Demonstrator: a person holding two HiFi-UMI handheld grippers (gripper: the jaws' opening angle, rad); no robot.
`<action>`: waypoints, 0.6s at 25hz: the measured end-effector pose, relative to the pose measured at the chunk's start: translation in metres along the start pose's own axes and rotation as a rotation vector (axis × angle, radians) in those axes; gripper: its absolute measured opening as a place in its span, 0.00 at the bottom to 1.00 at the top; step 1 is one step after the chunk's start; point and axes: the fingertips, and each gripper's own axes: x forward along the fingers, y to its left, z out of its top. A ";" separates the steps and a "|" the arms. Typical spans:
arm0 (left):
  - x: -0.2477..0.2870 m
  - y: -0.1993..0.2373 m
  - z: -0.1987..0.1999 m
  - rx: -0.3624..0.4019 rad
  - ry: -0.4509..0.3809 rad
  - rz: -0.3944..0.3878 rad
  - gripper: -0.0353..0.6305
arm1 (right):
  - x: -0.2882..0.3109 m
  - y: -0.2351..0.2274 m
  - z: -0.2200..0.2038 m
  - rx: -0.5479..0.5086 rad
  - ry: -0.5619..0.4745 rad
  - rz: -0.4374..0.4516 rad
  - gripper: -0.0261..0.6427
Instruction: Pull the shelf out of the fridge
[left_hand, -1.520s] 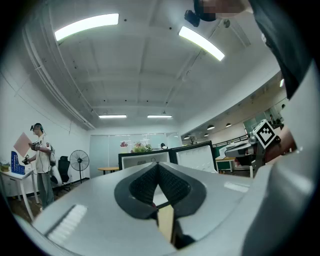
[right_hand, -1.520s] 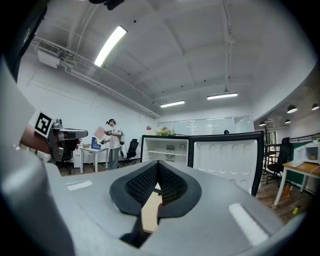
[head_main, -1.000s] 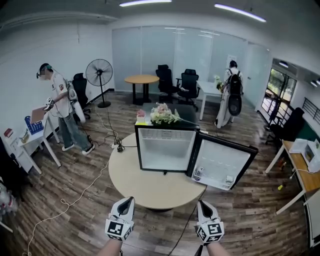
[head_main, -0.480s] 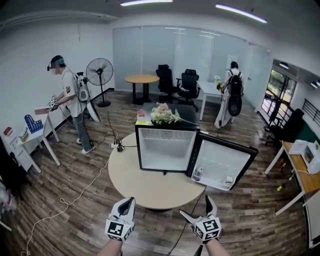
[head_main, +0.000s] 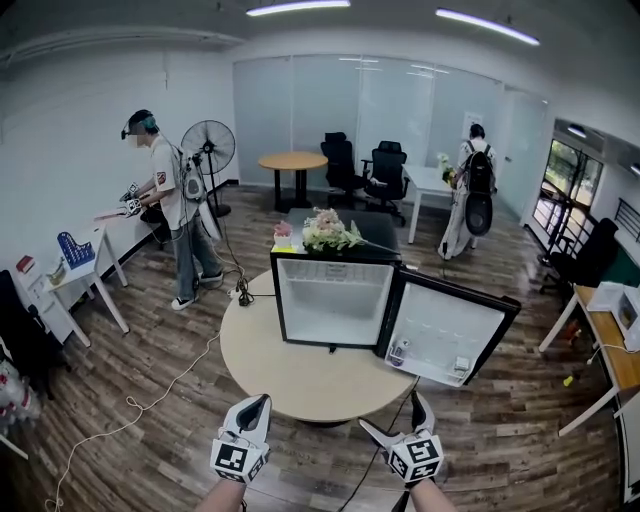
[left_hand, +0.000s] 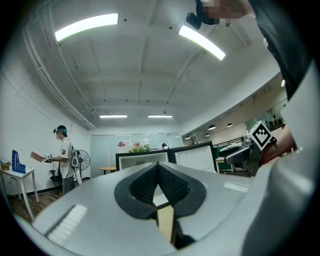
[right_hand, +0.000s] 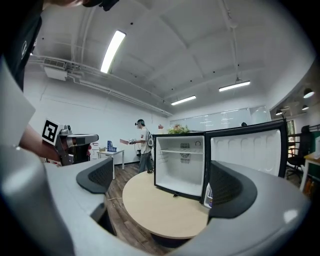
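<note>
The big round table (head_main: 300, 375) carries the fridge (head_main: 330, 310) at its far edge. The fridge door (head_main: 445, 330) stands wide open to the right and hangs out past the tabletop's right edge. The shelf (right_hand: 182, 152) is still inside, high up in the white box, and it runs from wall to wall.

My right gripper (head_main: 392, 412) hangs just off the near edge of the tabletop. Its jaws have just been opening, and now they stand as wide apart as they go, with nothing between them. My left gripper (head_main: 261, 399) is beside it, with its tips pressed together on nothing.

I think the step now is the reach. I would bring the open right jaws straight in over the tabletop and keep them flat like the shelf. Then I would bite the shelf's front edge near its middle and pull it level toward me, so it does not jam on the side walls. I would also stay left of the door.

The right gripper view shows the shelf clearly as a thin white line, and a small bottle (right_hand: 208, 196) low in the door. The left gripper view hides the inside behind its own jaws. Only the head view shows both grippers well apart from the fridge, and the flowers (head_main: 325, 230) on top of it.
</note>
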 end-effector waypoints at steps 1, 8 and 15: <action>0.001 -0.002 0.000 0.005 0.000 0.007 0.05 | 0.000 -0.002 0.001 0.003 -0.009 0.007 0.94; 0.017 -0.013 -0.003 0.031 0.001 0.041 0.05 | 0.007 -0.017 -0.010 0.014 -0.018 0.042 0.93; 0.051 -0.006 -0.007 0.039 0.000 0.027 0.05 | 0.030 -0.036 -0.016 0.031 -0.011 0.019 0.93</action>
